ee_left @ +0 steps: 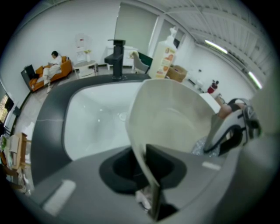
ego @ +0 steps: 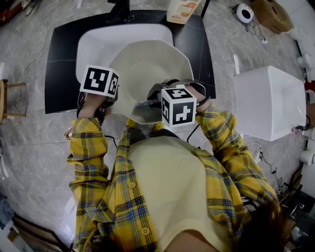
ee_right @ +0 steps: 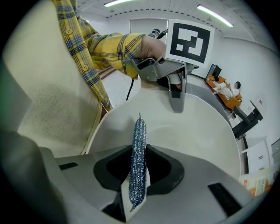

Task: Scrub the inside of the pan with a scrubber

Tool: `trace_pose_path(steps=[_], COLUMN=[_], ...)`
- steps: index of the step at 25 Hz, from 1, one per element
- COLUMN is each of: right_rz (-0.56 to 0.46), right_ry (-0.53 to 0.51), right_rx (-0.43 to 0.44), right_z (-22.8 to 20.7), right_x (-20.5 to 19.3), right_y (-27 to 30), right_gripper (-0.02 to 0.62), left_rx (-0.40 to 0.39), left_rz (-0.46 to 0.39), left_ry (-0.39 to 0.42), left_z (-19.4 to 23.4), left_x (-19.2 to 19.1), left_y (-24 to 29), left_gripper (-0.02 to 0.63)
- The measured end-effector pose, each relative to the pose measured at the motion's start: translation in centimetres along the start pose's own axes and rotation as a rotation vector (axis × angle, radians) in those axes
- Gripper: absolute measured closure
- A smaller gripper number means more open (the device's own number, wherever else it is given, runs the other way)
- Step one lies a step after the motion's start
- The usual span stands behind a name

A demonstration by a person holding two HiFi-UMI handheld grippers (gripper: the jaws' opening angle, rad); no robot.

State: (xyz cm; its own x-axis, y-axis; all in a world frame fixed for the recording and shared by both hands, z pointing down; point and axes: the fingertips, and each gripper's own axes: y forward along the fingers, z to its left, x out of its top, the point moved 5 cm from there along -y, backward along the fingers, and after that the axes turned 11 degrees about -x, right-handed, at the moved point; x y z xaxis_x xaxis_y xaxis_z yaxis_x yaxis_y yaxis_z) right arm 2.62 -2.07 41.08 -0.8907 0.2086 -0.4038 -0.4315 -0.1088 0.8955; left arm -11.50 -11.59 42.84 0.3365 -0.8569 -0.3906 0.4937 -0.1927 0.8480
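right gripper [ee_right: 138, 175] steeply down in pan [ee_right: 197, 131]

I'm in an office-like lab room with a mock kitchen station, not a home. Freestanding black counter [ego: 61, 74] with a white sink [ego: 98, 44] and black faucet [ee_left: 117, 61], on a marble-look tile floor [ego: 29, 147]. Ceiling strip lights [ee_right: 214, 15]. Person [ee_left: 52, 65] sitting on an orange sofa [ee_left: 64, 66]. Loose cables [ego: 256, 29], cardboard box [ego: 270, 15].

Matt cream pan [ego: 147, 64], glittery blue mesh scrubber [ee_right: 138, 162], glossy white sink [ego: 96, 42]
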Motion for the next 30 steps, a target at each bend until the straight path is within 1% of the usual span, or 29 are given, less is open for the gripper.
trace_pose_path(steps=[5, 11, 22, 30], right_rz=[-0.006, -0.013, -0.018, -0.029], right_ry=[-0.003, 0.0, -0.009, 0.0], right_rx=[-0.009, -0.019, -0.037, -0.067], right_z=[0.0, 0.1, 0.2, 0.2], right_x=[-0.1, -0.2, -0.2, -0.2], right_y=[0.0, -0.1, -0.3, -0.5], right_gripper=[0.512, 0.512, 0.512, 0.512], left_rx=[0.021, 0.087, 0.136, 0.177], left_rz=[-0.004, -0.026, -0.126, -0.144], left_ry=[0.012, 0.035, 0.035, 0.065], left_z=[0.0, -0.1, 0.0, -0.2], left_x=[0.0, 0.3, 1.1, 1.3], left_y=[-0.1, -0.5, -2.4, -3.3], left_gripper=[0.537, 0.526, 0.526, 0.522])
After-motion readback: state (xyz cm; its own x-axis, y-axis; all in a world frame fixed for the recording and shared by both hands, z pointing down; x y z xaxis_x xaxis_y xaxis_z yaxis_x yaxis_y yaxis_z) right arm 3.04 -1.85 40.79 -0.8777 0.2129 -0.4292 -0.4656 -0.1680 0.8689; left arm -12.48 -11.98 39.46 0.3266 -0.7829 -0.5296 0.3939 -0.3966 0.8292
